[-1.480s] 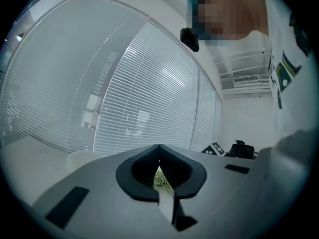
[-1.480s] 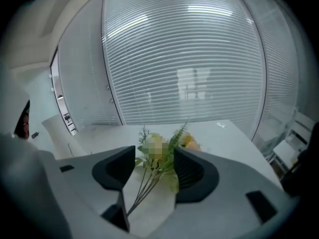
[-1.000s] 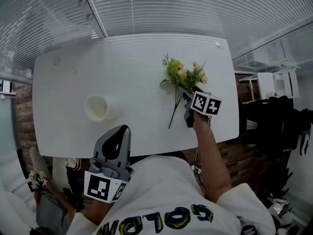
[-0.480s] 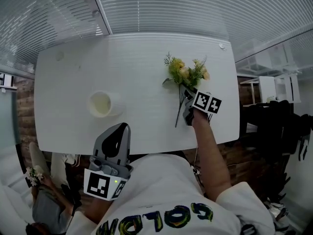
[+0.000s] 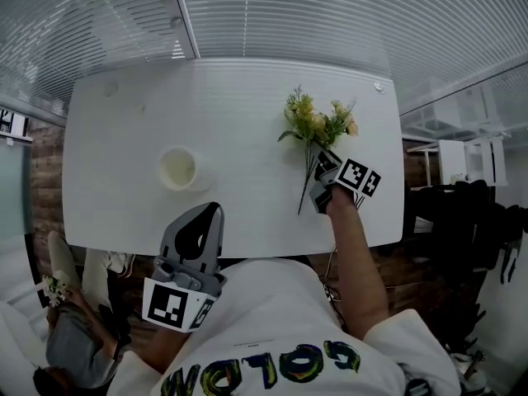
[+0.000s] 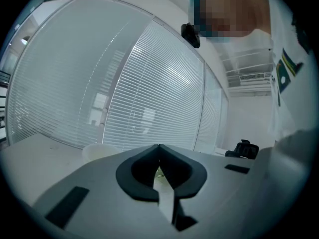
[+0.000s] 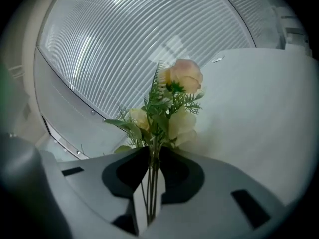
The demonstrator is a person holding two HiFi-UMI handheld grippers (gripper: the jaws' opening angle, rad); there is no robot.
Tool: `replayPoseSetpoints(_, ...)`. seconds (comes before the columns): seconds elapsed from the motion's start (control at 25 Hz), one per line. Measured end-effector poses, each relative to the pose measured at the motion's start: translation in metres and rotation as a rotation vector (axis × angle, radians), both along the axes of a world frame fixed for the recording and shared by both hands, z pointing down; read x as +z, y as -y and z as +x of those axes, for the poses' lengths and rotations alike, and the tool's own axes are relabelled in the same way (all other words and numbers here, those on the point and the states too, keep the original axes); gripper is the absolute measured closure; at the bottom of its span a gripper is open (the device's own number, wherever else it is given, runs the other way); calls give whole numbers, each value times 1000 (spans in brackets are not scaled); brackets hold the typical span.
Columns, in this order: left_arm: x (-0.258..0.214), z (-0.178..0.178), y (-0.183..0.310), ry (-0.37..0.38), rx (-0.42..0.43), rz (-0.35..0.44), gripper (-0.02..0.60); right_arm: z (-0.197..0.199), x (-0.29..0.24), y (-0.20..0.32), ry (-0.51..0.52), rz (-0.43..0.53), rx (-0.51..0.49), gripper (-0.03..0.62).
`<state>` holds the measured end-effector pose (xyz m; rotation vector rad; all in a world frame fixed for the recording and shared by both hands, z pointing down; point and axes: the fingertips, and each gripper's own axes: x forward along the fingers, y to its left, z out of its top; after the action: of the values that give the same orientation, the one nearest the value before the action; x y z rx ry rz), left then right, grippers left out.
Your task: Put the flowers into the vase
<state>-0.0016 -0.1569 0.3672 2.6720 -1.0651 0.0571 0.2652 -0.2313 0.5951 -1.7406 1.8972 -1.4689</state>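
A bunch of yellow and cream flowers (image 5: 318, 126) with long green stems lies at the right of the white table (image 5: 231, 114). My right gripper (image 5: 323, 165) has just been closing and is shut on the flower stems (image 7: 151, 183), with the blooms (image 7: 185, 76) standing up ahead of the jaws. The stem ends (image 5: 302, 200) trail toward the table's near edge. The white vase (image 5: 179, 169) stands at the table's left, seen from above. My left gripper (image 5: 205, 225) hangs by the near table edge, shut on nothing, with its jaw tips (image 6: 158, 148) meeting.
Slatted blinds (image 5: 289, 15) run along the far side of the table. The table's right edge (image 5: 394, 163) is close to my right gripper. The person's torso in a white shirt (image 5: 264, 337) fills the foreground.
My right gripper has closed on the flower stems and rolled, lifting the bunch slightly. The left gripper has stayed put.
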Motion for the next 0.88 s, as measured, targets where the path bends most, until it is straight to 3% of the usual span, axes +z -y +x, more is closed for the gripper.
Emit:
replayPoseSetpoints(0.44,0,-14,-2,2,-47,22,568,-40,-66,29,72,177,-73,530)
replayPoseSetpoints(0.88,-5,-41,4,7,-102,35,568,-107,-155,74,61,349,-198,532)
